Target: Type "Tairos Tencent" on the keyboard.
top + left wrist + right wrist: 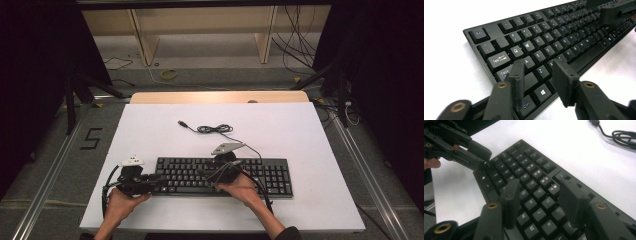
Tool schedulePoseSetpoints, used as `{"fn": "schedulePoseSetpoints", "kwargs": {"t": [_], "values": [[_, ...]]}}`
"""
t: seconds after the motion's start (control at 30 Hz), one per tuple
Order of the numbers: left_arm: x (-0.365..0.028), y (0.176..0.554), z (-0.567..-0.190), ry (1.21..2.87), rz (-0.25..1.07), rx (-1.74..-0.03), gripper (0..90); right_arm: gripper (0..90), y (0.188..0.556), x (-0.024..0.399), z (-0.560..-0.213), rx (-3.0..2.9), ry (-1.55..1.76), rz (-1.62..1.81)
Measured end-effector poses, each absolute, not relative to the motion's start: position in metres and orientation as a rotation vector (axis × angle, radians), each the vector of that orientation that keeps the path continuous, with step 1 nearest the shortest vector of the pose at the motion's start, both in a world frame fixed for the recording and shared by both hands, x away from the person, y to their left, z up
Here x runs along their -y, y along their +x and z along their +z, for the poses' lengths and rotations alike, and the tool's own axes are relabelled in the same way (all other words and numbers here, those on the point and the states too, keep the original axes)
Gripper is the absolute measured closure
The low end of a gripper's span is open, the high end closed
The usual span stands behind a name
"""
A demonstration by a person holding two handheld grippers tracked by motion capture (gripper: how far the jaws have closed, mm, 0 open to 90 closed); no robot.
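Keyboard point(225, 176) lies near the front edge of the white tabletop point(310, 130), one pair of tongs over each half.
Left tongs point(537, 75) hover open above the lower-left keys; right tongs point(540, 200) hover open mid-board, both gripping nothing, seemingly poised to press keys. One keyboard, one loosely coiled cable point(215, 129), two tongs.

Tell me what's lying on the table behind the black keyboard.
Behind the black keyboard, on the white table, lies its thin black cable, partly coiled, ending in a loose plug. Where the cable joins the keyboard is covered by the right gripper.
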State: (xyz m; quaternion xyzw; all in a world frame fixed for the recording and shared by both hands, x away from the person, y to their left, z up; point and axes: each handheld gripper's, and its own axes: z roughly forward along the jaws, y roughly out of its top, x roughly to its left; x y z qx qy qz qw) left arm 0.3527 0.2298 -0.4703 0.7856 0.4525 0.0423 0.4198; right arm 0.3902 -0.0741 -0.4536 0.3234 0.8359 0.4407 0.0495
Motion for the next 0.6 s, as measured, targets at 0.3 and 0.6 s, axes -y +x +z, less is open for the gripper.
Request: {"fn": "schedulePoseSetpoints", "kwargs": {"t": [0.3,0.6], "values": [[-0.231,0.353,-0.471,2.01,0.117,-1.131,79.9,69.5,0.396,0.061,-0.455,-2.566,0.957,1.32],[-0.23,0.353,-0.472,2.031,0.13,-1.124,88.8,85.0,0.401,0.049,-0.461,-2.597,0.941,1.285]]}}
